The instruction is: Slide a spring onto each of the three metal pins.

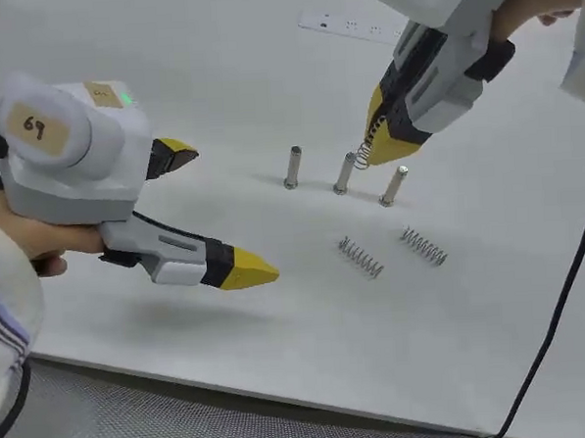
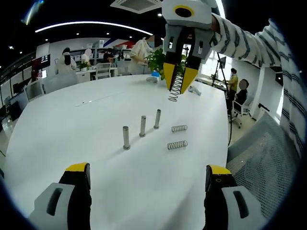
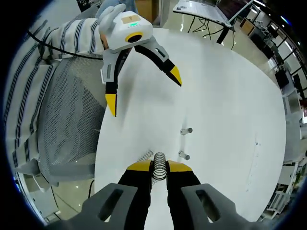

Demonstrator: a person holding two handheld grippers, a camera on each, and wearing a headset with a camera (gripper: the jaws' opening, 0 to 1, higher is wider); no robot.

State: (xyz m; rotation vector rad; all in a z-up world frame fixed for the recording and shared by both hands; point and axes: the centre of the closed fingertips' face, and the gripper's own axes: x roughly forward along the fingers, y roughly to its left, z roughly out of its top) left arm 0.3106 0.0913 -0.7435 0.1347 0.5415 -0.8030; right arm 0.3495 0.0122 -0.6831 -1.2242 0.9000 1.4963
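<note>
Right gripper (image 1: 379, 144) is clamped on a spring (image 1: 362, 155), pinched between its yellow tips and hanging just above the middle pin (image 1: 344, 173) (whether its lower end touches the pin top is unclear). In the head view the pin to its left (image 1: 292, 168) and the pin to its right (image 1: 394, 186) stand bare. One loose spring (image 1: 359, 257) and a second spring (image 1: 423, 245) lie flat on the white table (image 1: 216, 76) near the pins. Left gripper (image 1: 223, 211) hovers well apart, jaws spread wide, holding nothing
</note>
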